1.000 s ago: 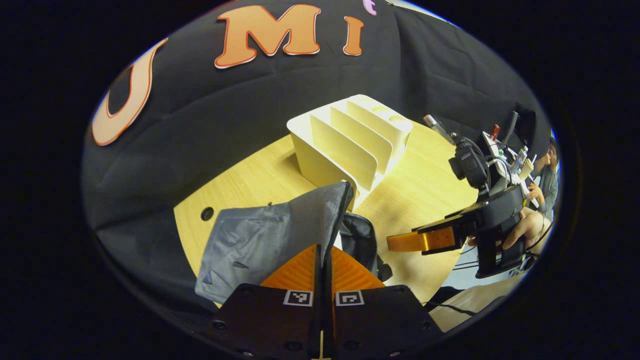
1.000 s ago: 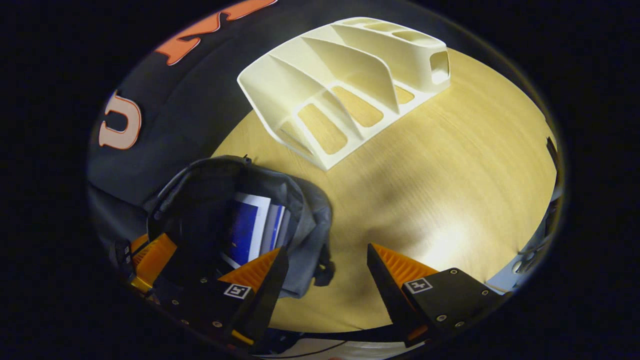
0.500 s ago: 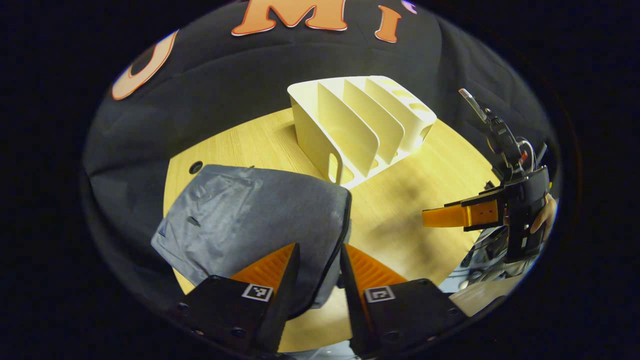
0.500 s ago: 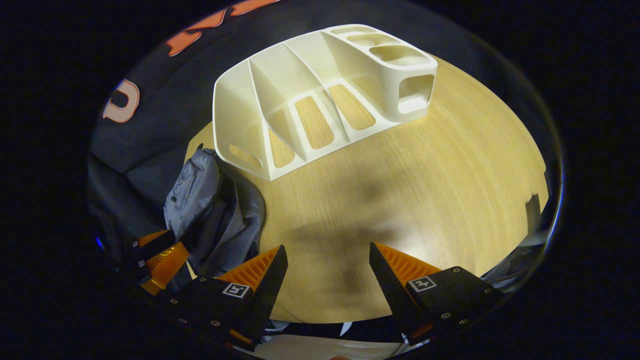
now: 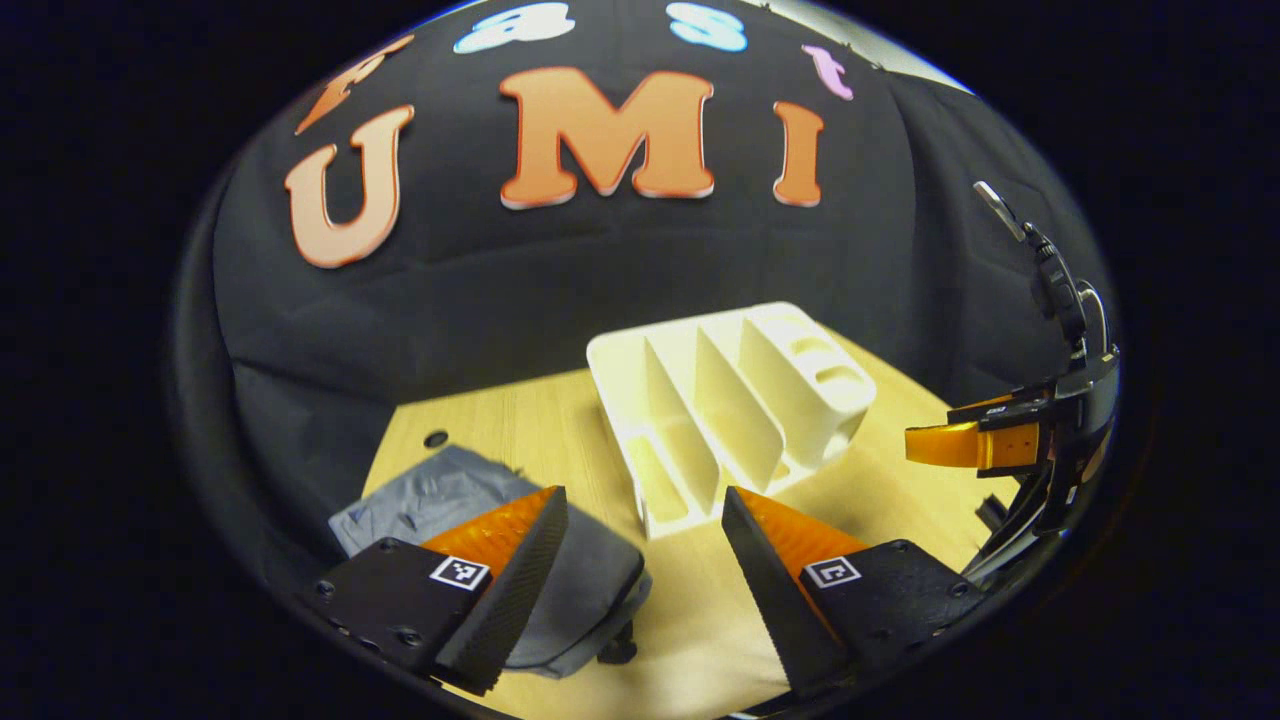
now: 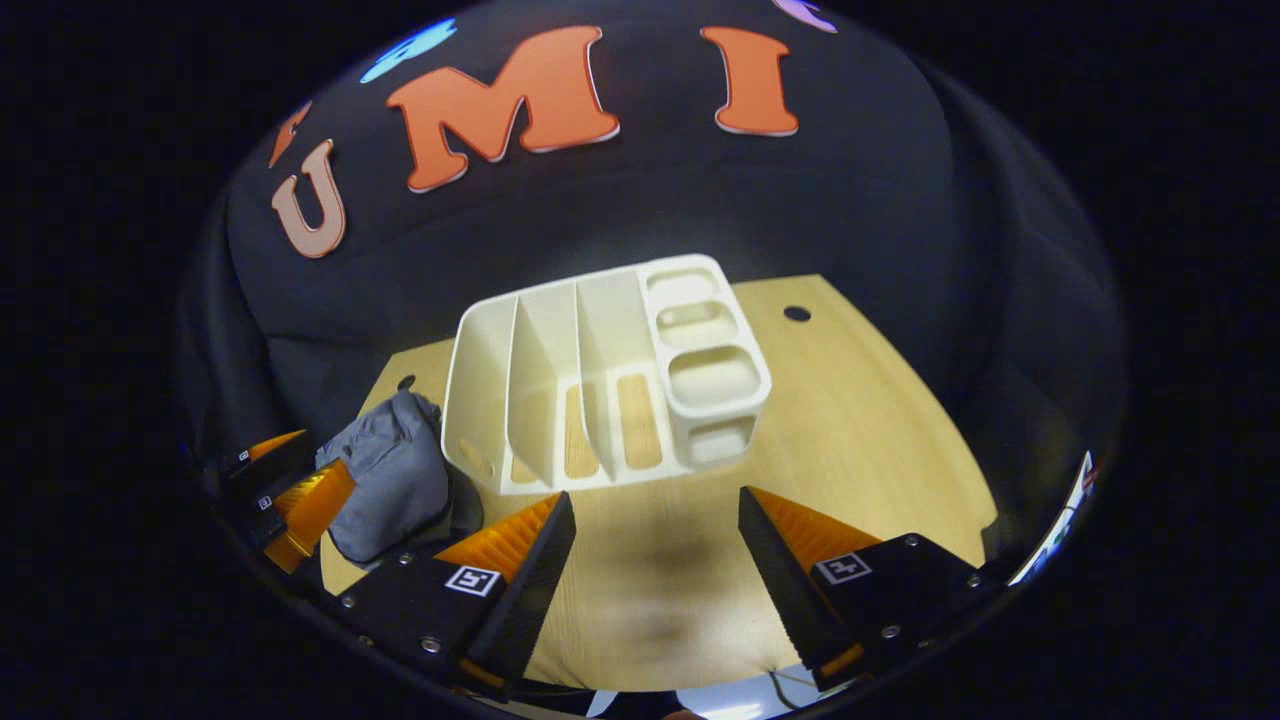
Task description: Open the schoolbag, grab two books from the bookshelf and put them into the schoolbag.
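Left gripper [image 5: 645,540] with jaws apart and empty above the counter [image 5: 900,480], grey schoolbag [image 5: 480,510] lying flat under its left jaw, white bookshelf [image 5: 730,400] just ahead, right gripper [image 6: 655,545] jaws apart and empty, bookshelf straight ahead, schoolbag off its left jaw.

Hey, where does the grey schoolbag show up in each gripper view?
Left gripper view: schoolbag lies lower left, partly behind this hand-held gripper's own finger.
Right gripper view: schoolbag lies lower left, left of the bookshelf.
Shared landmark: the white bookshelf on the wooden table.
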Motion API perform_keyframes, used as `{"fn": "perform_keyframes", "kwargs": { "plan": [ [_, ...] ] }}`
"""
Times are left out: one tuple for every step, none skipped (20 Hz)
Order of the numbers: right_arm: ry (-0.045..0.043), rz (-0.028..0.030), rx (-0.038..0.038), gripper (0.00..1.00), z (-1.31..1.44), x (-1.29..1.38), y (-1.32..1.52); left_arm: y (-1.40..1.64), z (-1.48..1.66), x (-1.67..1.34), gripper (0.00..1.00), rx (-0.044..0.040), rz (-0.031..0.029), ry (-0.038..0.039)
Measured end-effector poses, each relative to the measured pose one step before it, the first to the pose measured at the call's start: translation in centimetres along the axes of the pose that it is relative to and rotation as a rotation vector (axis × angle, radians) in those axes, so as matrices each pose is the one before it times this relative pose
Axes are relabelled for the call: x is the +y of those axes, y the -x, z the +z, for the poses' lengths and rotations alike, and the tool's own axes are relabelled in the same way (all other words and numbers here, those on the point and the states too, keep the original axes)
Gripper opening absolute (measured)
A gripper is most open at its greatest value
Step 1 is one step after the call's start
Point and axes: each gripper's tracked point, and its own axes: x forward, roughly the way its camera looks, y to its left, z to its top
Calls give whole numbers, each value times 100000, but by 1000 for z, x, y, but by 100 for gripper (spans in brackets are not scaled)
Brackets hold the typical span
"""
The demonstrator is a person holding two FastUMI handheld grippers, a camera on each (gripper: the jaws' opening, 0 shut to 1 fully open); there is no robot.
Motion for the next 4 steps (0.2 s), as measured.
{"fn": "perform_keyframes", "kwargs": {
  "plan": [
    [-101, 869, -4264, 98, 1236, -77, 748, 345, 1928, -588, 98, -5812, -70, 84],
    [613, 543, -5381, 98, 1532, -49, 998, 350, 999, -267, 98, -4959, -549, 419],
    [1162, -395, -6472, 98, 1308, -107, 519, 402, 1646, -535, 98, -4365, -745, 271],
    [1807, -876, -7391, 98, 1638, -335, 47, -34, 1030, -412, 98, -4081, -1004, -169]
  ]
}}
